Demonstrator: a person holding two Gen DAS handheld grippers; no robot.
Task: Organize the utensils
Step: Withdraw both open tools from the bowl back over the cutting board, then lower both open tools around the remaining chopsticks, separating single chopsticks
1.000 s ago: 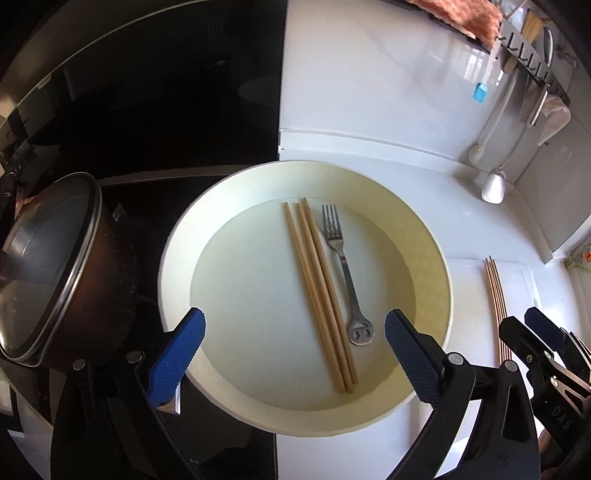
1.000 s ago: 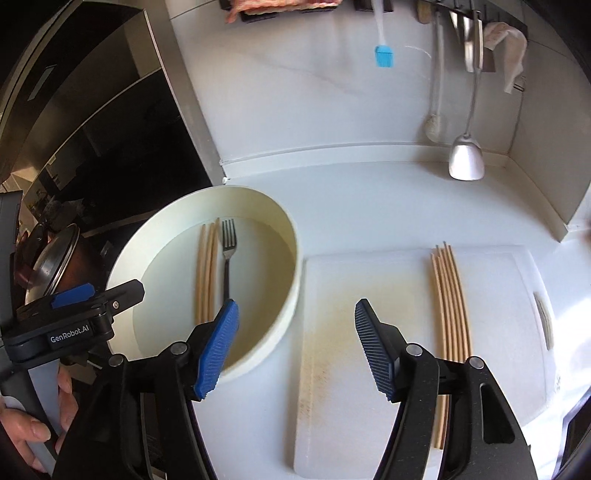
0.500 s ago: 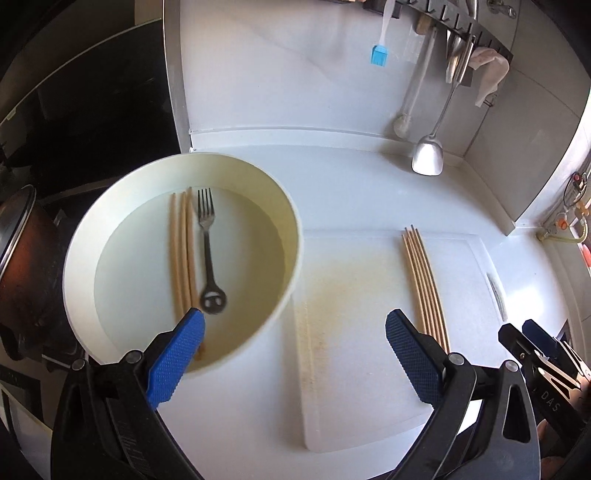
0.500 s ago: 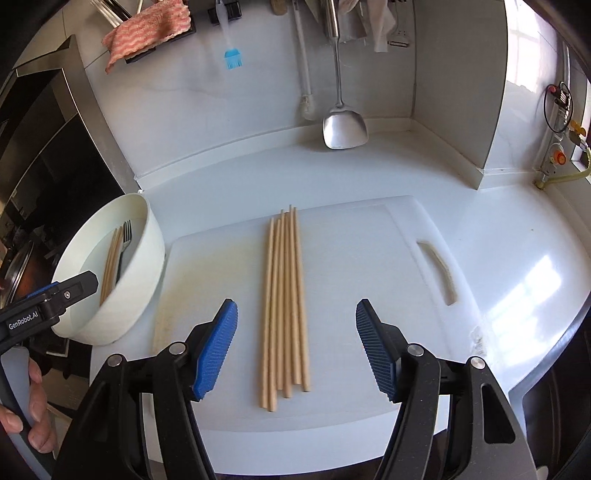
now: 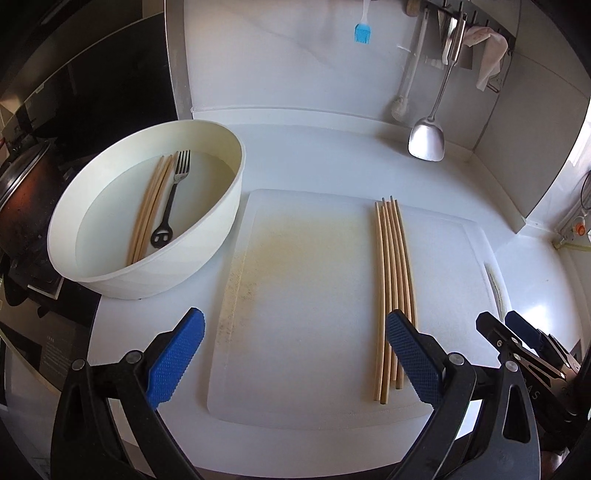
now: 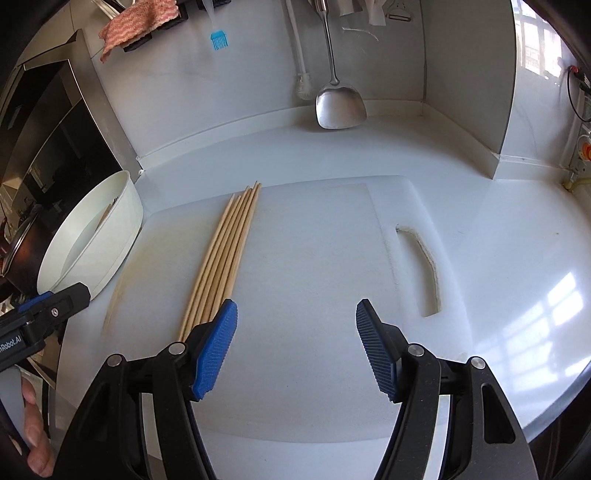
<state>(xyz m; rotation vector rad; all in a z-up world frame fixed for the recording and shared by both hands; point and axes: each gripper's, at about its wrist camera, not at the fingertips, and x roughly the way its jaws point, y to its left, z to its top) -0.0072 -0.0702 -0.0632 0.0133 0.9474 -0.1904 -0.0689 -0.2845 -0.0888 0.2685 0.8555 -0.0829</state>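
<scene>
Several wooden chopsticks [image 5: 393, 280] [image 6: 225, 254] lie side by side on a white cutting board [image 5: 306, 295] [image 6: 314, 266]. A white bowl [image 5: 207, 240] [image 6: 110, 236] left of the board holds more chopsticks [image 5: 149, 206] and a metal fork [image 5: 171, 195]. My left gripper [image 5: 295, 343] is open over the board's near edge, its right finger over the chopsticks' near ends. My right gripper [image 6: 295, 336] is open and empty above the board, just right of the chopsticks. It also shows at the left wrist view's lower right [image 5: 517, 339].
A pot with a lid [image 5: 22, 206] sits on the dark stove left of the bowl. A steel spatula [image 6: 338, 107], a white brush [image 6: 301, 86], a blue silicone brush [image 6: 218, 40] and a cloth [image 6: 138, 18] hang on the back wall. The board's handle slot [image 6: 424, 266] is at right.
Both grippers have swung right, from over the bowl to over the cutting board, and sunk a little. The bowl now lies at left in both views. Jaws stay open.
</scene>
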